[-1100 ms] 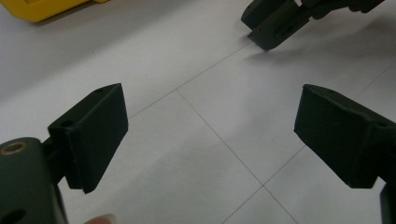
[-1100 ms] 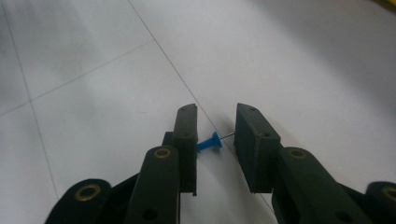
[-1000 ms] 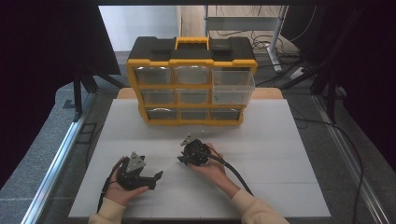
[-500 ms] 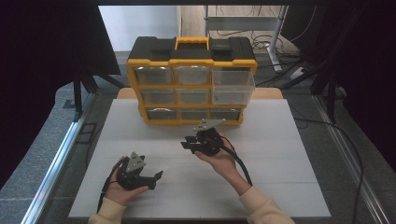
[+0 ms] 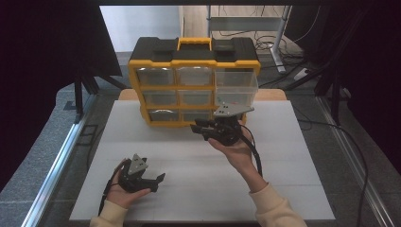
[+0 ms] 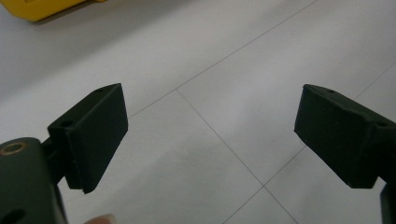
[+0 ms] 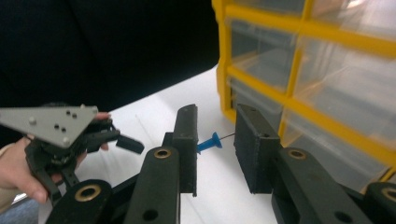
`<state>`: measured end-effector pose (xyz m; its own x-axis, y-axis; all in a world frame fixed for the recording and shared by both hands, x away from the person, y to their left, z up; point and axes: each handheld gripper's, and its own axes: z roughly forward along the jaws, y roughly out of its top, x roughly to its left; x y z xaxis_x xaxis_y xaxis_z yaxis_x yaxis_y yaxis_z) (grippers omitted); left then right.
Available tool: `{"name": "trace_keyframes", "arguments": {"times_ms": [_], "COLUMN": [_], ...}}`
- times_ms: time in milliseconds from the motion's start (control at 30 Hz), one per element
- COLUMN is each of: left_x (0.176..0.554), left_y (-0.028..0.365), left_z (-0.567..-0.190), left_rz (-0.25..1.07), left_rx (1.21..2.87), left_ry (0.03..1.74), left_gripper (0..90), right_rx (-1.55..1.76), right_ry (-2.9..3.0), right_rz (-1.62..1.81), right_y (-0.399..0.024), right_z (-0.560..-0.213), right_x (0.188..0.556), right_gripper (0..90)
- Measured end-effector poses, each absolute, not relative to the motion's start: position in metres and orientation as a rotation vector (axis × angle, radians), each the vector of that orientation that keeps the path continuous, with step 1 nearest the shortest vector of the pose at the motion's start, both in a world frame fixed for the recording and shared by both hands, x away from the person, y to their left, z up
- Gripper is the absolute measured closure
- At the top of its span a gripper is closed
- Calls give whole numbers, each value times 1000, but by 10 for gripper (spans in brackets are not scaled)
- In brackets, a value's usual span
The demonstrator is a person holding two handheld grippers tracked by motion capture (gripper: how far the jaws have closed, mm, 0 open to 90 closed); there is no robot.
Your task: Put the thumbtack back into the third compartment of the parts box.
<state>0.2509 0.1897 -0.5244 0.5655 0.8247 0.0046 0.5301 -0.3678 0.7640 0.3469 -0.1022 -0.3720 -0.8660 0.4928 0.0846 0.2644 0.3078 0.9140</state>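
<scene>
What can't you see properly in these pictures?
- What lies in the drawers: high view, too small behind the cloudy fronts.
- Tip of the blue pushpin: right gripper view, covered by a pad of the right hand-held gripper.
- Yellow organizer: left gripper view, cut off by the top edge.

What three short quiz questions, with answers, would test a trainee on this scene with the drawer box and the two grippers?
1. True or false: the right gripper holds a blue push pin between its jaws.
2. Which gripper has open jaws with nothing between them? A) left gripper B) right gripper
3. Which drawer of the yellow organizer stands pulled out, in the high view?

Key:
1. True; the pin spans the gap from pad to pad.
2. A; it rests low over the white table.
3. The one on the right, in the upper rows.
</scene>
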Motion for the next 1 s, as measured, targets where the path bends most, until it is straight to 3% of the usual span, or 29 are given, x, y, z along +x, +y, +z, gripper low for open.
{"name": "trace_keyframes", "arguments": {"times_ms": [567,1000], "left_x": [251,251], "left_y": [190,190], "left_z": [-524,-524], "left_rz": [507,506], "left_rx": [2062,2062], "left_ry": [1075,1075], "left_gripper": [101,101], "right_rx": [688,723], "right_ry": [2185,2100], "right_rz": [1636,1608], "right_y": [-128,-141], "right_z": [-295,-275], "right_x": [356,367], "right_gripper": [703,703]}}
